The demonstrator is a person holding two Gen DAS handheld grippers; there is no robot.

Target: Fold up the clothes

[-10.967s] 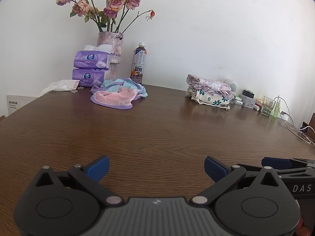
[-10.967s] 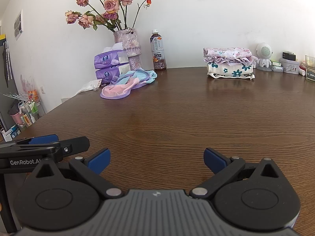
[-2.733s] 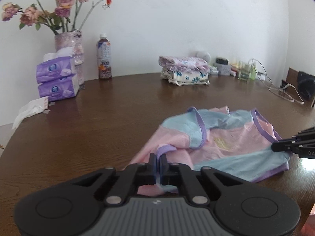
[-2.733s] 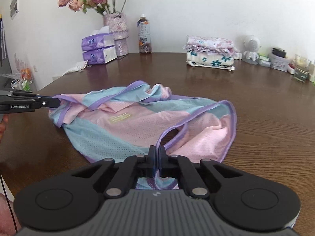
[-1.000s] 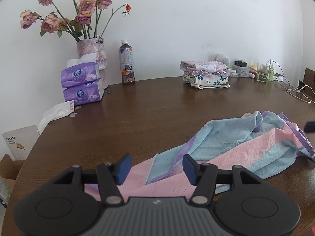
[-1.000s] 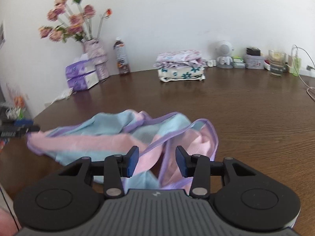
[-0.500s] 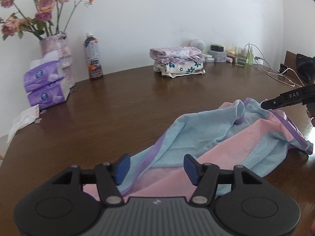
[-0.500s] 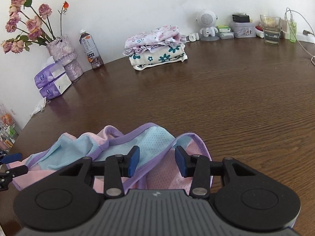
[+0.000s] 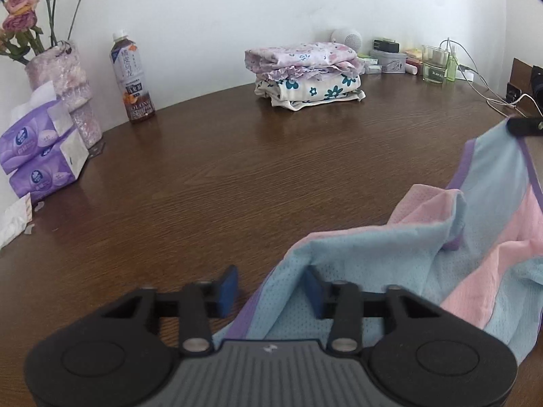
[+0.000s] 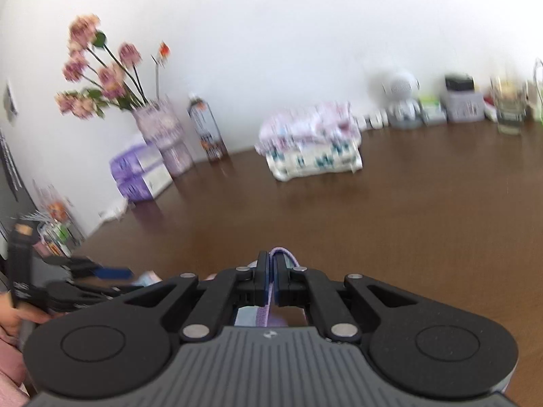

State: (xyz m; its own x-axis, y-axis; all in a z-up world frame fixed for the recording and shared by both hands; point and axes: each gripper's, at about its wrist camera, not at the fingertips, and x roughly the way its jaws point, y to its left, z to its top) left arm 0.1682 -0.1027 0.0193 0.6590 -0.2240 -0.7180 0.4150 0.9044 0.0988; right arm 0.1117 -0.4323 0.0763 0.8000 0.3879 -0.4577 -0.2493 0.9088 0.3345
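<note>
The left gripper (image 9: 269,291) stands parted around the blue edge of the pink-and-blue garment (image 9: 424,247) lying on the wooden table (image 9: 237,169); the right gripper (image 10: 271,285) is clenched on its purple hem; a folded stack (image 9: 307,74) sits farther back

The right wrist view is smeared throughout: the flowers (image 10: 101,74), bottle (image 10: 207,132) and folded pile (image 10: 312,142) show no detail. The garment (image 9: 424,254) runs off the left wrist view's right edge, and the right gripper (image 10: 270,283) hides all but a purple strip of it.
</note>
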